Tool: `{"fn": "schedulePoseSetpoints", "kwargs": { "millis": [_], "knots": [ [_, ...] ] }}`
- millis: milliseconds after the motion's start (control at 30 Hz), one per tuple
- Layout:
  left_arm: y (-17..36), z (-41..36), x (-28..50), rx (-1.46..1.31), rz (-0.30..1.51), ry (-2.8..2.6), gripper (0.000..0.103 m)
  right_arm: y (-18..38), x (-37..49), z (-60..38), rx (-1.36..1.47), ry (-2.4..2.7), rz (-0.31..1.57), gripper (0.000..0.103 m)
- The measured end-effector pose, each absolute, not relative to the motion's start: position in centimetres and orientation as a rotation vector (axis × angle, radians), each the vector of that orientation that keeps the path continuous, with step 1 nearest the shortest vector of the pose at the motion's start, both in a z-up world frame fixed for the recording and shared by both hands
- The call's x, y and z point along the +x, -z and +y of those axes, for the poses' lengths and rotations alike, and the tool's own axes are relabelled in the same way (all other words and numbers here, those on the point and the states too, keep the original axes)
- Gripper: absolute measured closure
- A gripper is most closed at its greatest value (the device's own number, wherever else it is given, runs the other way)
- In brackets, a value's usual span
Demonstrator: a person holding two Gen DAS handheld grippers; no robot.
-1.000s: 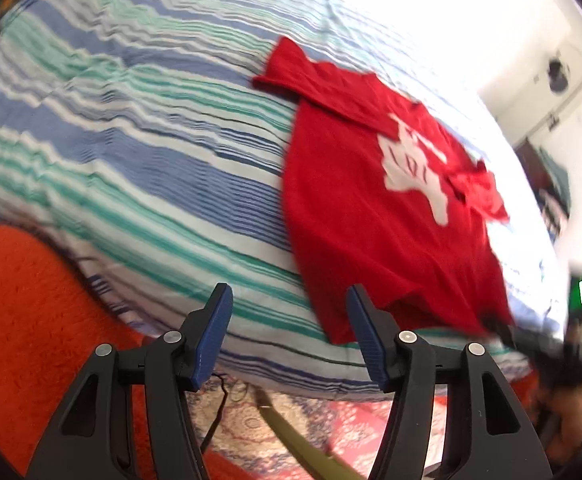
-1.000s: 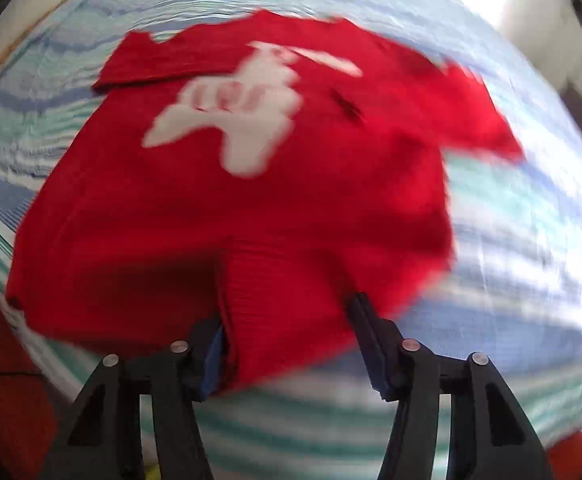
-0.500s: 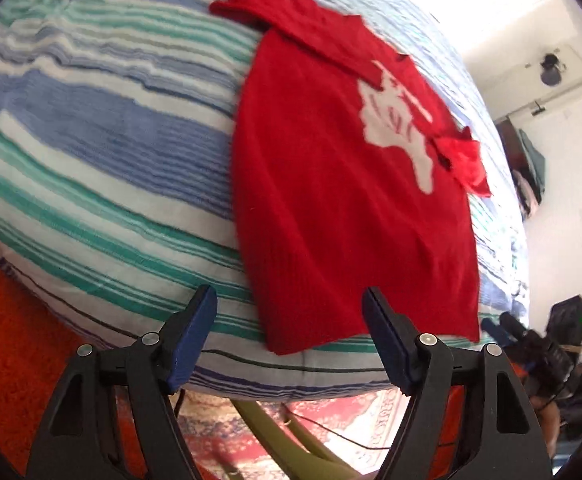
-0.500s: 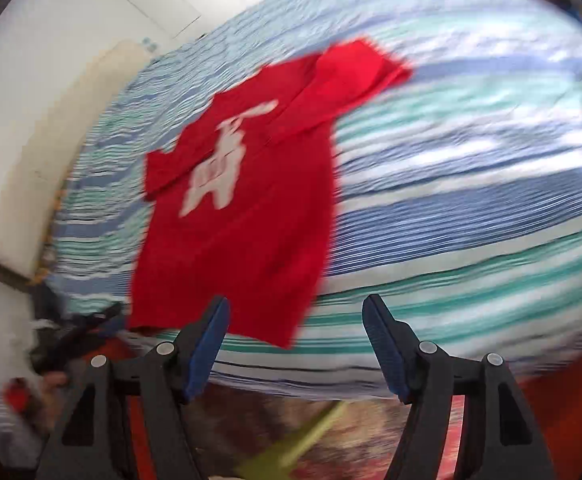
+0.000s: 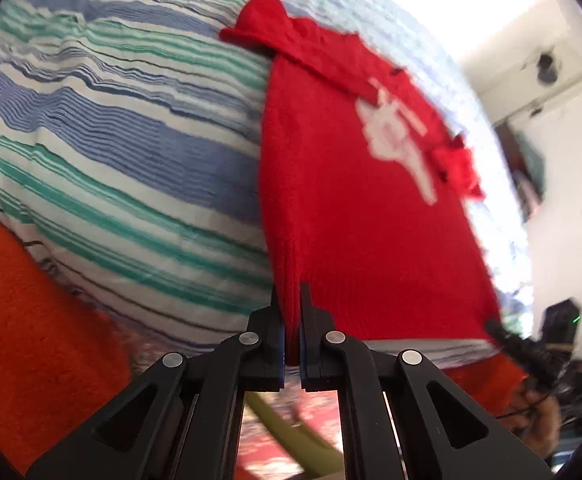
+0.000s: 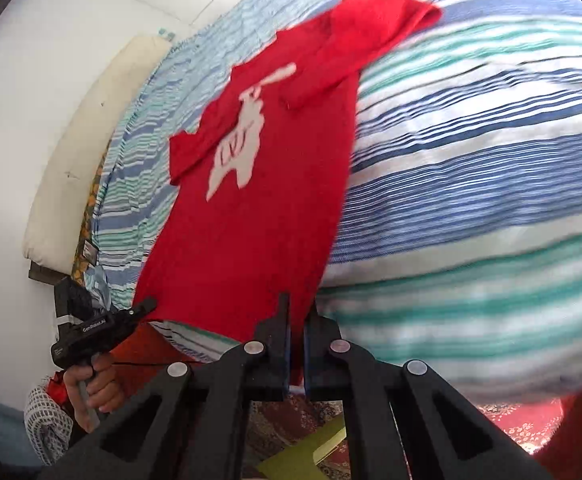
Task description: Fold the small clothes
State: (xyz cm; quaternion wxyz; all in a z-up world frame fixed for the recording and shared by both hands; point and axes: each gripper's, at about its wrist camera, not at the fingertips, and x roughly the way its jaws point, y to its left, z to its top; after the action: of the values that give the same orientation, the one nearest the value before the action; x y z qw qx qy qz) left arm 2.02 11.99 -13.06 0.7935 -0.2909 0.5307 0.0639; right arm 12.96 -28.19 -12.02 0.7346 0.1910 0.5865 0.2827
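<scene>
A small red T-shirt [image 5: 363,216] with a white print lies flat on a striped bed cover [image 5: 111,152], hem at the bed's near edge. My left gripper [image 5: 292,300] is shut on the hem's left corner, red cloth pinched between its blue pads. In the right wrist view the same red T-shirt [image 6: 259,208] stretches away, and my right gripper [image 6: 297,312] is shut on the hem's right corner. The left gripper [image 6: 139,307], held by a hand, shows at the shirt's other corner there. The right gripper [image 5: 495,326] shows at the shirt's far corner in the left wrist view.
The striped cover [image 6: 471,168] spreads wide on both sides of the shirt. A cream pillow [image 6: 91,152] lies at the head of the bed by the white wall. An orange rug [image 5: 39,320] and a patterned carpet [image 6: 291,420] lie below the bed edge.
Both grippers were open beside the hem half a second ago; now each has shut on a bottom corner of the shirt. The right one swung across to the right corner.
</scene>
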Motion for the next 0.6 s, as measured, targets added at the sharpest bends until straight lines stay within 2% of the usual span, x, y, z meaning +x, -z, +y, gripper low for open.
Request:
{"fn": "schedulePoseSetpoints", "kwargs": {
  "millis": [100,200,600],
  "knots": [
    [15.7,10.5,3.1,-0.547,1.259,-0.187,0.101,14.7,13.0,-27.9,0.370,-0.563,1.367,0.099],
    [15.7,10.3,3.5,-0.527,1.266,-0.201,0.100,16.8,13.3,-27.7,0.385,-0.525,1.405,0.099],
    [17.2,10.3,4.2,-0.506,1.297,-0.232,0.099,16.4,12.9,-26.6,0.234,-0.526,1.347,0.101]
  ]
}}
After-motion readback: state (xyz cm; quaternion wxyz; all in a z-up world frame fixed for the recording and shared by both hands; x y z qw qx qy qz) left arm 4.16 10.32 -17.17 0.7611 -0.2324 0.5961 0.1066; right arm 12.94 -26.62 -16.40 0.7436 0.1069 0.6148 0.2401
